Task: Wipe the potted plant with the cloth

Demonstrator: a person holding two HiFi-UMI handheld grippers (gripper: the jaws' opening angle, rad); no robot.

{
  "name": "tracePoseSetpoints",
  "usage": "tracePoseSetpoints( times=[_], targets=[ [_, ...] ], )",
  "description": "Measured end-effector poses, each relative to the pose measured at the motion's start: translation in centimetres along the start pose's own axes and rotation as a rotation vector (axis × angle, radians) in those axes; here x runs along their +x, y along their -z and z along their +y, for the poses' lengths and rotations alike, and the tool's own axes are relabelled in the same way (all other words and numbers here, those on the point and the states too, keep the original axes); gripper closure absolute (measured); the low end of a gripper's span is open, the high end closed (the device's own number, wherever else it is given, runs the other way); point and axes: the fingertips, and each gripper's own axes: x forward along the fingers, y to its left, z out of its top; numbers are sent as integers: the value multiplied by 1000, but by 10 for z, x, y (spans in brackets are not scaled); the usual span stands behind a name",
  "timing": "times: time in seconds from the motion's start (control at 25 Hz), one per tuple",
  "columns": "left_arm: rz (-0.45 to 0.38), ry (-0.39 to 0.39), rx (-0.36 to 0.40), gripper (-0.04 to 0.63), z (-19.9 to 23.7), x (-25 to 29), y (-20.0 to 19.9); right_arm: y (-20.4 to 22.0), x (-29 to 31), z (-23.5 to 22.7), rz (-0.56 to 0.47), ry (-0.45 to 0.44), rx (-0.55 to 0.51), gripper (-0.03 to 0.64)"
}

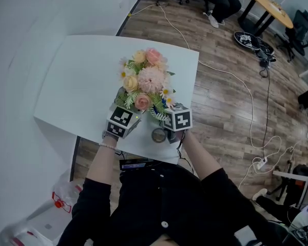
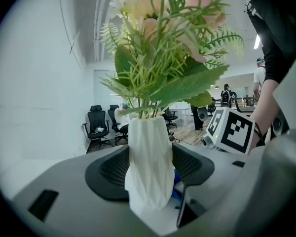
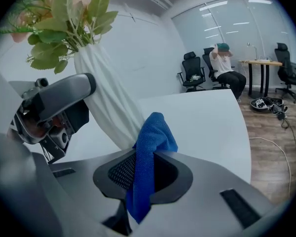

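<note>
**Potted plant gripped by left tool; cloth carried in right tool**

Head view: the potted plant [image 1: 145, 81] is seen near the front edge of the white worktop [image 1: 77, 76]. The left tool [image 1: 125, 110] and right tool [image 1: 166, 114] are set at its base, one on each side.
Left gripper view: the white vase [image 2: 147, 167] is clasped between the left tool's wide-set jaws, with the pads laid against both its sides and the foliage [image 2: 163, 58] spread overhead. The right tool's marker cube [image 2: 232, 130] is seen to the right.
Right gripper view: the blue cloth [image 3: 148, 152] is pinched between the narrow jaws and bunched above them, just beside the vase's lower part. Contact cannot be told.
</note>
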Motion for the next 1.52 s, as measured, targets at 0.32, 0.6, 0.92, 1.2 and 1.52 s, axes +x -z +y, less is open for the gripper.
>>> tracePoseSetpoints(
  times=[0.32,0.6,0.92,1.2,1.52],
  targets=[
    [-12,0,-7,313,-1,-2,-2,-26,-30,18,-115,-30,82,531],
    [7,8,-6,313,-3,-2,-1,-53,-54,38,-189,-45,20,531],
    [0,5,-2,313,1,-3,-1,-58,-65,47,-204,-23,-188,532],
    [19,8,-10,313,0,-2,0,-46,-52,47,-157,-6,-291,531],
    [27,17,-11,313,-2,-3,1,-17,-30,32,-70,24,-312,531]
  ],
)
